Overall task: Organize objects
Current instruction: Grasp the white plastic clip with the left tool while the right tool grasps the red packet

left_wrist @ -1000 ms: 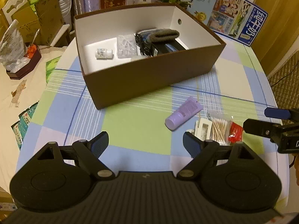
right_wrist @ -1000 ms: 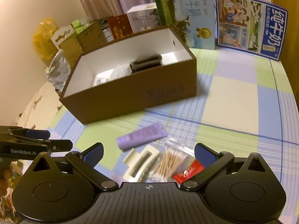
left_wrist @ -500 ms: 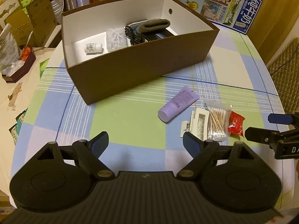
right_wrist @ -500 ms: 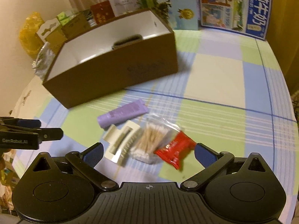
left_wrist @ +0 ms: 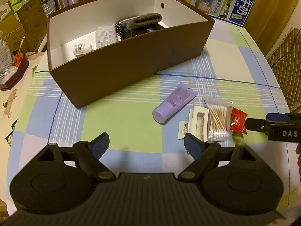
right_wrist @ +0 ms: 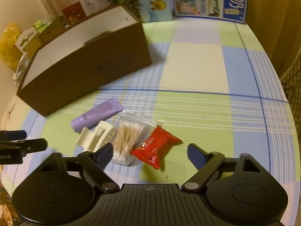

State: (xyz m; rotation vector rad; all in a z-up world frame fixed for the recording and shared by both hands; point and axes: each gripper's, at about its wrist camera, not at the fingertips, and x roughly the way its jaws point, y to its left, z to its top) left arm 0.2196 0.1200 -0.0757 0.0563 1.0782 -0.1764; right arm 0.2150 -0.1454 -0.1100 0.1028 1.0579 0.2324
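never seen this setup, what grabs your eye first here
The big brown box dominates the far side of the checked tablecloth, already holding a few things. Nearer lie a purple tube, cotton swabs and a red packet, the open right claw around the packet.

The box (left_wrist: 131,64) stands on the table (left_wrist: 122,120) toward its far left corner, with cartons (left_wrist: 225,0) lined up behind it along the far edge. In the box a small bottle (left_wrist: 82,49) lies at the left, a bag (left_wrist: 105,35) beside it, a rolled cloth (left_wrist: 143,19) further right. Before the box, near the table's front edge, lie in a row from left to right a tube (left_wrist: 174,102), a clip (left_wrist: 197,123), a bag of swabs (left_wrist: 219,120) and a packet (left_wrist: 238,121), each touching or just beside the next
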